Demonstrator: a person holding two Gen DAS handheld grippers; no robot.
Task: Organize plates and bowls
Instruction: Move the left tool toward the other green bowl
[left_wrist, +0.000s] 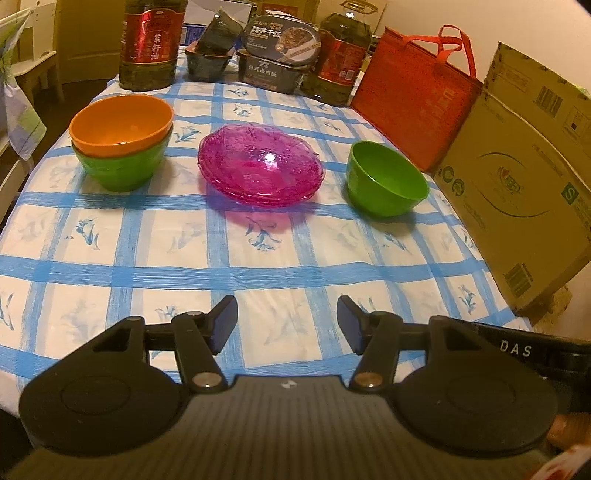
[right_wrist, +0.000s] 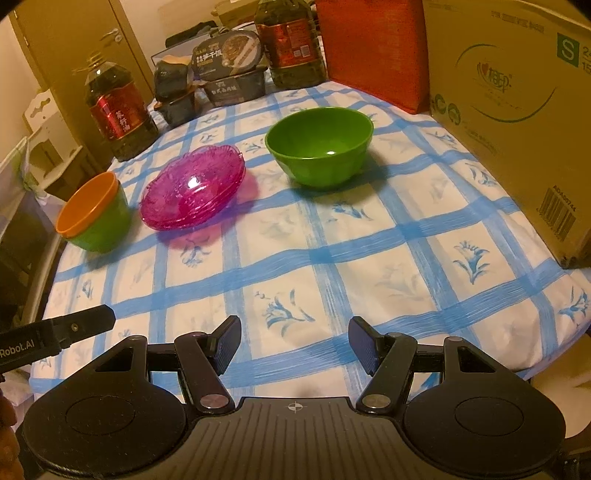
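An orange bowl (left_wrist: 122, 123) (right_wrist: 86, 203) is nested in a green bowl (left_wrist: 123, 168) (right_wrist: 105, 225) at the table's left. A stack of pink glass plates (left_wrist: 260, 168) (right_wrist: 194, 188) lies in the middle. A lone green bowl (left_wrist: 386, 181) (right_wrist: 319, 146) stands upright to the right. My left gripper (left_wrist: 287, 325) hovers over the near tablecloth, open, with nothing between its fingers. My right gripper (right_wrist: 294, 345) is open too, near the front edge, also holding nothing. The left gripper's finger (right_wrist: 79, 325) shows at the left of the right wrist view.
Two oil bottles (left_wrist: 151, 40) (left_wrist: 338, 59), dark food boxes (left_wrist: 275, 55) and a red bag (left_wrist: 417, 92) line the back. A large cardboard box (left_wrist: 517, 192) (right_wrist: 517, 110) stands along the right edge. The blue-checked tablecloth (left_wrist: 147, 240) covers the table.
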